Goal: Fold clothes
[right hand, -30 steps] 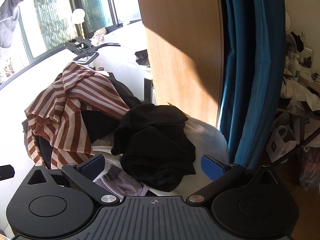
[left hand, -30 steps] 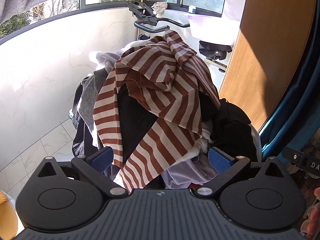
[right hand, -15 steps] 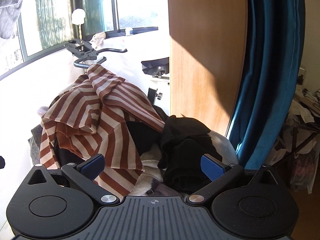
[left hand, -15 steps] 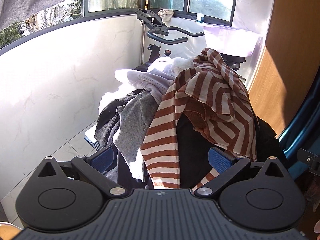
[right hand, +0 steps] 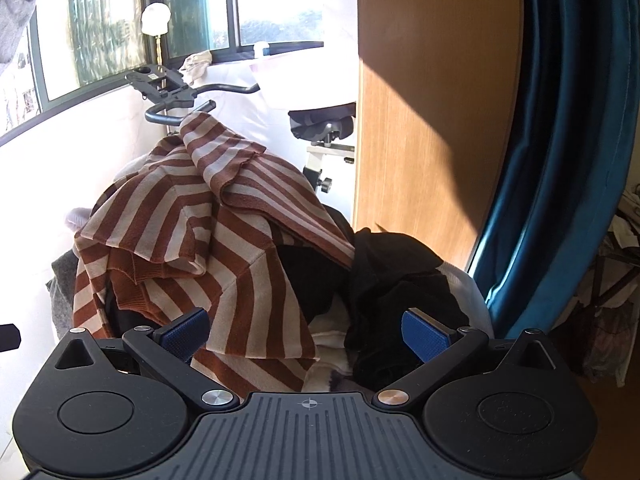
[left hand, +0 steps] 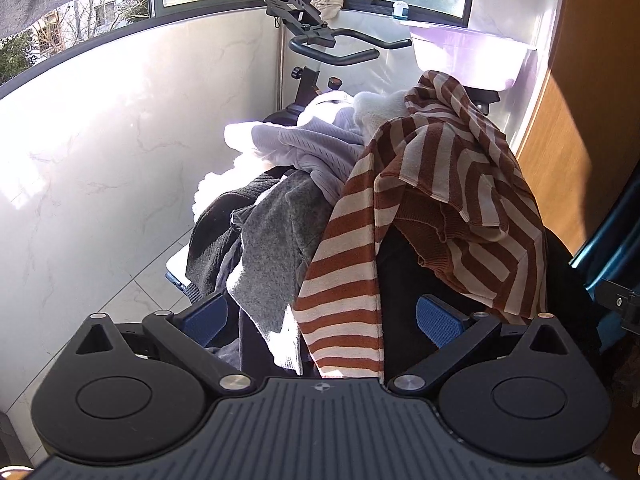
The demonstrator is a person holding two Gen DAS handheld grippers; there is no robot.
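Marble-white wall panelling [left hand: 100, 168] runs along the left of the left wrist view. Next comes a heap of clothes: a grey knit garment [left hand: 276, 240] hangs at its left flank, a pale lilac ribbed garment [left hand: 304, 148] lies above it, and a rust-and-cream striped garment [left hand: 448, 184] drapes over the top and down the right side. Behind the heap stands an exercise bike [left hand: 320, 36]. Left gripper [left hand: 320, 316]: fingers wide apart, nothing held, just short of the hanging striped panel.

Right wrist view: striped garment at left and centre, a black garment [right hand: 400, 284] bunched against its right edge, then a wooden panel [right hand: 432, 100] and a blue curtain [right hand: 568, 140]. Right gripper [right hand: 306, 334]: fingers wide apart, empty, near the heap.
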